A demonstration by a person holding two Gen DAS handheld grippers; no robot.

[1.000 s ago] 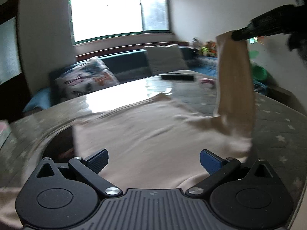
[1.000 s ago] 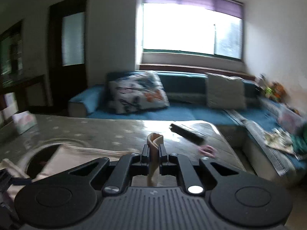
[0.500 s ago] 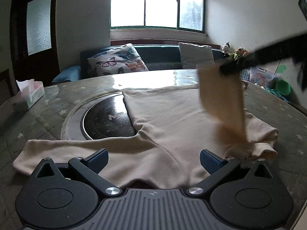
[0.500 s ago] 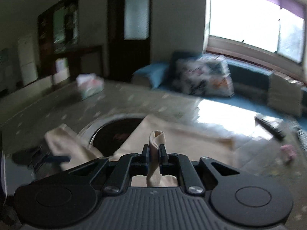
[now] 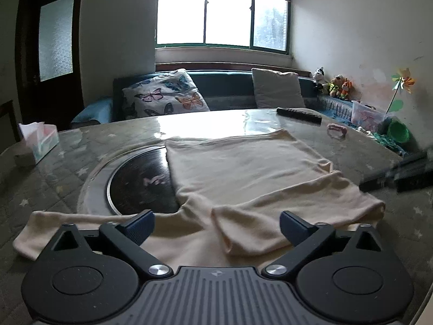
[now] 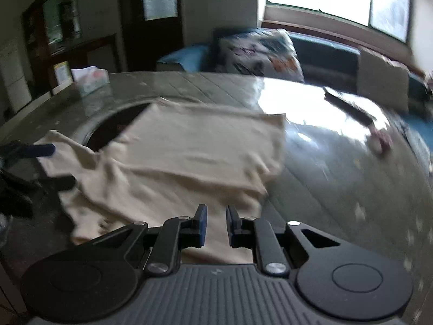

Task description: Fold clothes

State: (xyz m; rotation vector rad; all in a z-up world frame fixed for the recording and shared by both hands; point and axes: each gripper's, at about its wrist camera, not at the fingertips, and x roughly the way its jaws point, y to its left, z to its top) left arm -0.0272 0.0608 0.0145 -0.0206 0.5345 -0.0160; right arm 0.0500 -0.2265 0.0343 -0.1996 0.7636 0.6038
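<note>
Sweater (image 5: pixel 243 168), cream, long-sleeved: lies flat on our table (image 5: pixel 67 157), partly over the dark round inset (image 5: pixel 140 181), one sleeve (image 5: pixel 284 211) folded across its chest. Our left gripper (image 5: pixel 216 224): jaws wide apart, holding nothing, above the near hem. Our right gripper (image 6: pixel 216 224): jaws slightly parted, nothing clamped, cloth beneath.

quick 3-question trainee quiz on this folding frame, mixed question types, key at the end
1. True or false: the right gripper is clamped on the shirt.
2. Which sleeve is folded across the shirt's body? A) the right sleeve B) the left sleeve C) neither
3. Fill in: the box near the table's far left edge holds ____.

Key
1. False: its fingers stand slightly apart above the cloth, gripping nothing.
2. A
3. tissues
</note>
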